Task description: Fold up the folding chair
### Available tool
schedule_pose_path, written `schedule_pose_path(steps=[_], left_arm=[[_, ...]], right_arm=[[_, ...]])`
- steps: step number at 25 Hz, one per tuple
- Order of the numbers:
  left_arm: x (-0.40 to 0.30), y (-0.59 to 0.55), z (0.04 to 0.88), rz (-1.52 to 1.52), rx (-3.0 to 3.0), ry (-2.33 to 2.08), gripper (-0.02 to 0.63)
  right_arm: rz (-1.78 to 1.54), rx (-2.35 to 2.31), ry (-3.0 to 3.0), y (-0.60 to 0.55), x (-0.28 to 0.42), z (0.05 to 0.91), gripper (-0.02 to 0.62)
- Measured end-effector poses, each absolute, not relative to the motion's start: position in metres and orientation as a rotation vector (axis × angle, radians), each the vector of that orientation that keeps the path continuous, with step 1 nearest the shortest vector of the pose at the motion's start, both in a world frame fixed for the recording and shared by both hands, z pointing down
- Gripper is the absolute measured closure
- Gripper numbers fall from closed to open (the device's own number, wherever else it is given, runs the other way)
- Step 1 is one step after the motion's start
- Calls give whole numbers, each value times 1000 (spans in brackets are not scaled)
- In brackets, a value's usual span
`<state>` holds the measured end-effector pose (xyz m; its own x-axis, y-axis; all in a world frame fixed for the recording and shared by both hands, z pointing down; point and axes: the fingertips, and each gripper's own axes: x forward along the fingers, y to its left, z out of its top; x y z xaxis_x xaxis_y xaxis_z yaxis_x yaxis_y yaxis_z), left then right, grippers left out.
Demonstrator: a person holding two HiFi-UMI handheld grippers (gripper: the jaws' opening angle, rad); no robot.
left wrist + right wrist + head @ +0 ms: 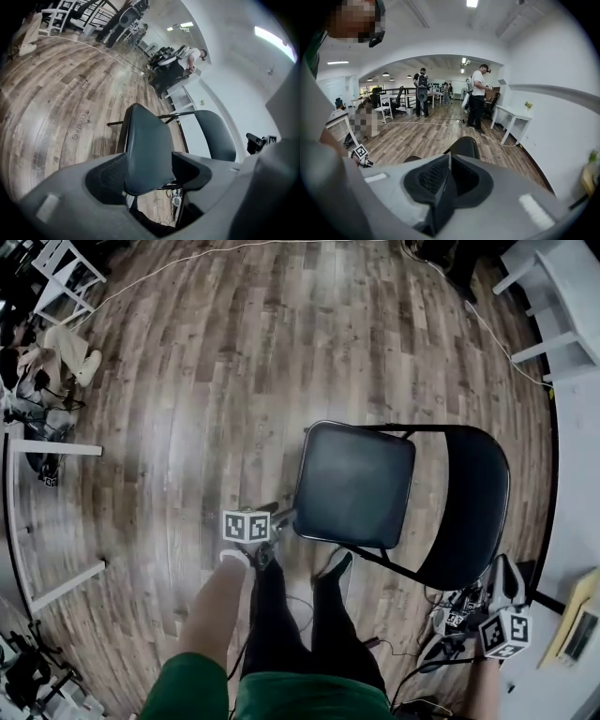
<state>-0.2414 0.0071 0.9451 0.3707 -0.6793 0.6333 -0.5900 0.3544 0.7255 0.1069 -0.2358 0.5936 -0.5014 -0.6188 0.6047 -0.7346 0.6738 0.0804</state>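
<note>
As left fingers (105, 176) flank seat (147, 150), chair (464, 507) unfolded.

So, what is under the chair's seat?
Only a black frame bar shows below the seat edge, over the wood floor. The seat covers the rest of the frame and the floor beneath.

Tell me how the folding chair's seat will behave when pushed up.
The seat looks like a stiff padded panel, so it should probably swing up as one piece. Its smooth covering may slip between the left gripper's open jaws. The thin tube frame suggests it is light and could skid.
</note>
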Motion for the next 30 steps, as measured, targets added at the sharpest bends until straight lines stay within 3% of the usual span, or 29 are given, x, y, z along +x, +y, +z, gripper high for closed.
schedule_pose_path(steps=[1,7,10,16,30], left_arm=[[-243,4,957,-80,1318,-1276,292],[-238,-16,1021,-63,1356,-1175,262],[-236,-22,1054,-52,1354,-1132,258],[-223,-27,1095,-131,1362,-1011,222],[-182,-51,1118,-167,1385,-824,211]], right_arm=[[236,1068,-2254,-236,106,601,543],[204,1225,-2134,-259,124,635,430],[272,1301,-2082,-272,137,648,402],[499,1255,-2097,-279,132,680,278],[662,1110,-2049,-281,128,728,263]])
